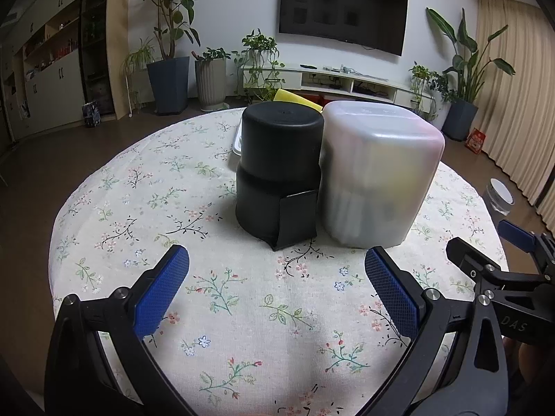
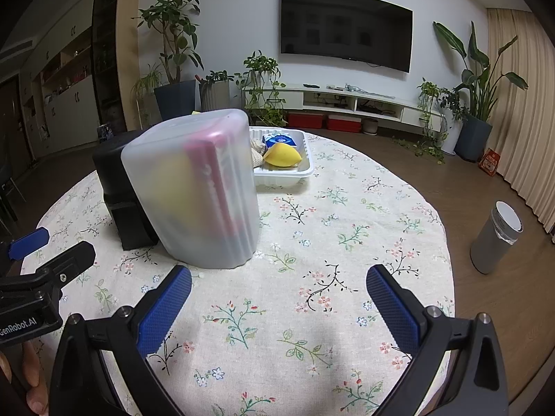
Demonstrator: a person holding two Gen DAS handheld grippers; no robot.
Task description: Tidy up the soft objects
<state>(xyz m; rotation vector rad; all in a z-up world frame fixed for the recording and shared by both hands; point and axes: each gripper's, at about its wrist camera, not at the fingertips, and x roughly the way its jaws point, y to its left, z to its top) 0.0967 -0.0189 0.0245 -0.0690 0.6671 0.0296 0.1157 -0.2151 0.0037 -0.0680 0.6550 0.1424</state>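
Yellow sponge point(image 2: 281, 155) is lying in the white tray point(image 2: 305, 170) behind the cloudy plastic box point(image 2: 194, 190). The left tool point(image 1: 276, 277) and right tool point(image 2: 278, 286) are both hanging spread wide over the bench point(image 2: 364, 208), holding nothing.

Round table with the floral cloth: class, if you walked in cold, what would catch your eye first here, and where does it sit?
Two tubs stand side by side at the middle of the table: a black container and, touching its right, a frosted translucent container with yellow and pink shapes blurred inside. Behind them lies a white tray holding a yellow sponge and a blue packet. Both grippers, left and right, hover open and empty.
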